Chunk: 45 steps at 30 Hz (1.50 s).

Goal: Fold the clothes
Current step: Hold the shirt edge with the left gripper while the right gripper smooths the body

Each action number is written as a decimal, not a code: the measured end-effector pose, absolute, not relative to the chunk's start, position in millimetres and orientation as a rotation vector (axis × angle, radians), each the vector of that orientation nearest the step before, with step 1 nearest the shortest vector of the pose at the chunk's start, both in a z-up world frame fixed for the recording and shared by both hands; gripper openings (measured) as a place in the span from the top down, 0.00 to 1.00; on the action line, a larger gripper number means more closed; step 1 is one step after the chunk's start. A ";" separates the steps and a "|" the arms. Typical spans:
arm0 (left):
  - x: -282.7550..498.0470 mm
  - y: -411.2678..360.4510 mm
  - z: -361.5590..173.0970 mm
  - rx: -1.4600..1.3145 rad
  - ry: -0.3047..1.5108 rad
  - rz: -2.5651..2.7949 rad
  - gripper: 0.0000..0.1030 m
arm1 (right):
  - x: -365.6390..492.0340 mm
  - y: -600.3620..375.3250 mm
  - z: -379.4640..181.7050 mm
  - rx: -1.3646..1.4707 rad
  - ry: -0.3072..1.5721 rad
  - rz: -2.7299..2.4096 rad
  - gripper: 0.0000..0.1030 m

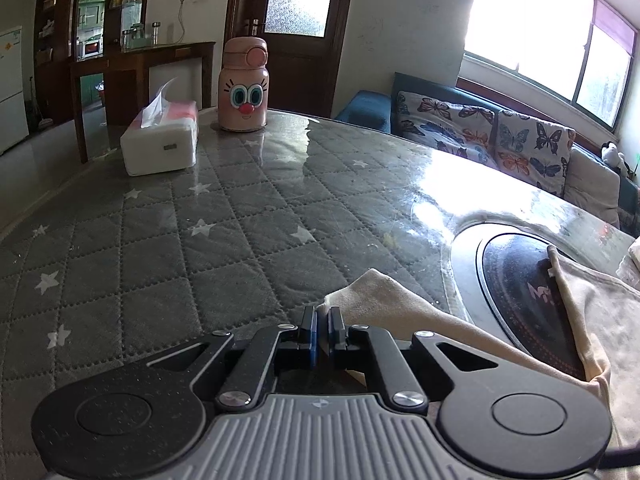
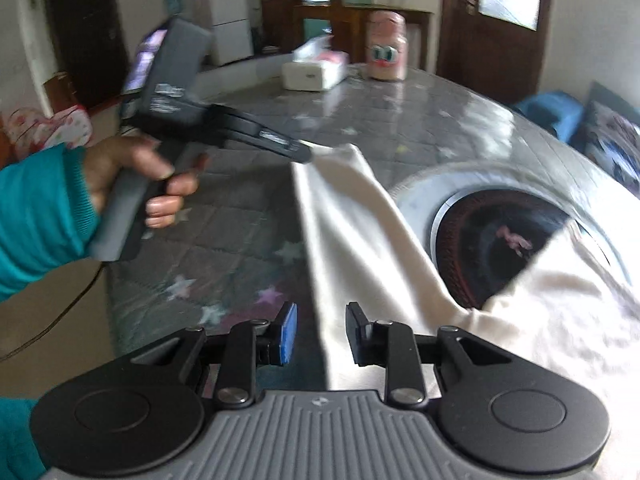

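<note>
A: Where is the cloth right now?

B: The cream garment [image 2: 360, 236] lies on the grey quilted table cover [image 1: 168, 248], the one with white stars under a glossy clear sheet. Part of it drapes over the round black cooktop [image 1: 516, 276] set into the table, and 1 long strip, likely a sleeve though the right wrist view is blurred, runs from the main body toward the left.

A: And the left gripper?

B: The left gripper [image 1: 323, 326] has its 2 fingers pressed together on the tip of that strip. In the left wrist view the cloth end sticks out just past the blue pads. From the right wrist view you see the same tool [image 2: 296, 152] held by a hand [image 2: 136, 176] in a teal sleeve [image 2: 40, 208], its tip pinching the far corner of the strip.

A: The right one?

B: The right gripper [image 2: 321, 334] stands partly open. The edge of the cloth runs through the gap, nearer the right finger, but the pads are not pressing on it.

A: Anything else on the table?

B: A white tissue box [image 1: 160, 140] and a pink bottle with a cartoon face [image 1: 243, 84], both at the far end, well apart from the garment.
</note>
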<state>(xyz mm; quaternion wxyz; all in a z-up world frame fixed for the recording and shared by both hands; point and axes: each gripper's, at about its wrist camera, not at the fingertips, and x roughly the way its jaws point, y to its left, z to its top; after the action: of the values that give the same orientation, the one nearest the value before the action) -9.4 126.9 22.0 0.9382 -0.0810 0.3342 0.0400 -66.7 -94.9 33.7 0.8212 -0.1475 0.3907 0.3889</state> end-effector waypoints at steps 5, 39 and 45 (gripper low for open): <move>-8.1 126.4 20.9 -0.156 0.690 0.094 0.94 | -69.3 -91.2 21.2 -0.332 0.871 0.856 0.72; -28.4 87.2 43.9 -0.020 0.683 0.089 0.84 | -183.2 -278.3 44.5 -0.122 0.817 0.430 0.64; -49.1 27.0 56.1 -0.034 0.667 -0.155 0.84 | -190.7 -309.4 43.1 -0.018 0.809 0.341 0.64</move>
<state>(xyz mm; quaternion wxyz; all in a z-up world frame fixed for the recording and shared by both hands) -49.1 27.0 56.1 0.9418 -0.0166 0.3269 -0.0761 -190.7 -309.4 43.1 0.9051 -0.0088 0.3918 0.1650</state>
